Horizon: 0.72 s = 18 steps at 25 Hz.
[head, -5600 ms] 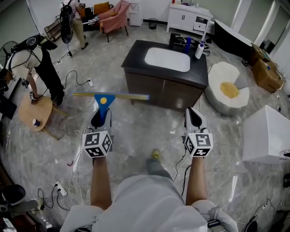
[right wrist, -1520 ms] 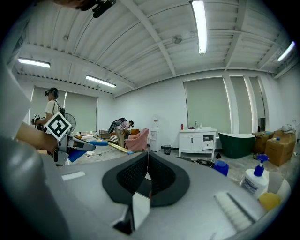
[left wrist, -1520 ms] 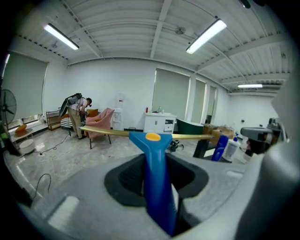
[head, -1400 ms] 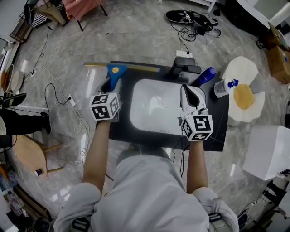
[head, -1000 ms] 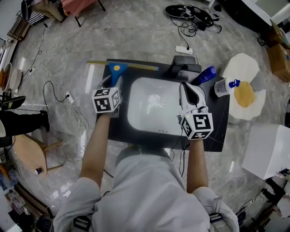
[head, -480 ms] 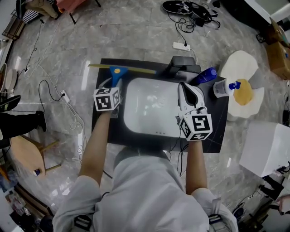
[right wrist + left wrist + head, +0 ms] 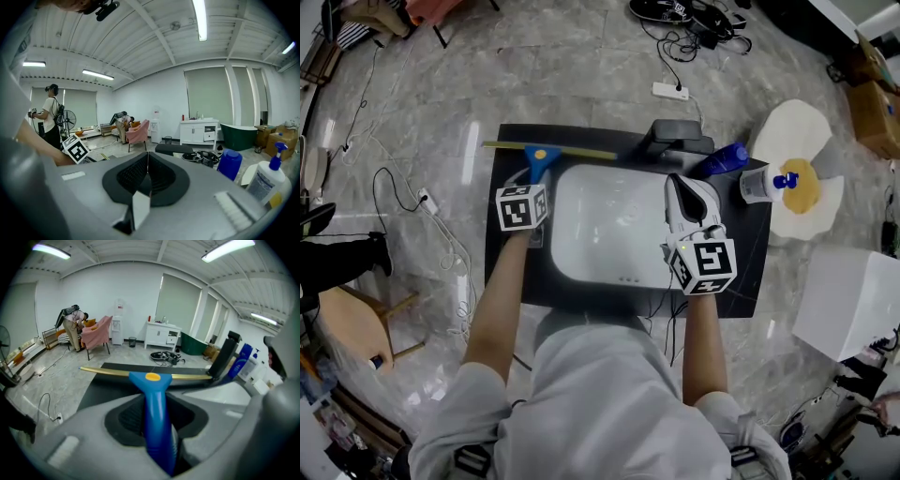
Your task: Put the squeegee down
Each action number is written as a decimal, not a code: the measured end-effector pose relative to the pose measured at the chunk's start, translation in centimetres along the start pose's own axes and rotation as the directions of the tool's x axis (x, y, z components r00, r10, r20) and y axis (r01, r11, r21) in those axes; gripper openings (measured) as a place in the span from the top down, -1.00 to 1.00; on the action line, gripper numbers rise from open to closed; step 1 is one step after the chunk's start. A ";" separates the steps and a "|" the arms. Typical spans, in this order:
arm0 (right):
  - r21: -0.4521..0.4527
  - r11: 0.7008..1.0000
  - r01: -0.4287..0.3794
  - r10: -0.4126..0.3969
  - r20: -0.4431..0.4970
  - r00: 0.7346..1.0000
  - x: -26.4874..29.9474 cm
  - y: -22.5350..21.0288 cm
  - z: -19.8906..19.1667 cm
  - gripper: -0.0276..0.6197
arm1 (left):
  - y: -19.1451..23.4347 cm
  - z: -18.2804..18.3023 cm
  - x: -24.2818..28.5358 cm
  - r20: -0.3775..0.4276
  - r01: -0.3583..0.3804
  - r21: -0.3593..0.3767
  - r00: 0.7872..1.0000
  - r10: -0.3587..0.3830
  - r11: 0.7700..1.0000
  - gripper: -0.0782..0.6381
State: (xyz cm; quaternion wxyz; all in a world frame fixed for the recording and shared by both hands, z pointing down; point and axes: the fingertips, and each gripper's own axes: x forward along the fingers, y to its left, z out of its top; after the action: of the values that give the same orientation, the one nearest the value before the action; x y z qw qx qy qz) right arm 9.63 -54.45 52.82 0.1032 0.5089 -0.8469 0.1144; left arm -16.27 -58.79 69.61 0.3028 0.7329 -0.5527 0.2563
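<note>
Squarely in left gripper (image 7: 532, 185) — squeegee (image 7: 155, 394) handle.

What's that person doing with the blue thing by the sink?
A person stands at a black counter with a white sink, a hand-held gripper in each hand. The left hand-held gripper is clamped on the blue handle of a squeegee, whose yellow blade is over the counter's back left edge. It hasn't been let go yet. The right hand-held gripper is shut and empty, over the sink's right side.
</note>
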 end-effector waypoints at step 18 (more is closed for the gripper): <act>0.009 1.000 0.006 -0.005 -0.024 1.000 1.0 -0.6 -0.9 0.91 | 0.4 -1.3 2.0 -0.040 -0.010 -0.011 0.999 0.009 1.000 0.41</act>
State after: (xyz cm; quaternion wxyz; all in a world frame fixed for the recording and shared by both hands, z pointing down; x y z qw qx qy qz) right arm 9.78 -55.33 54.03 0.1112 0.5104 -0.8437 0.1239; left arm -16.19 -59.26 71.98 0.3169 0.7232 -0.5515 0.2692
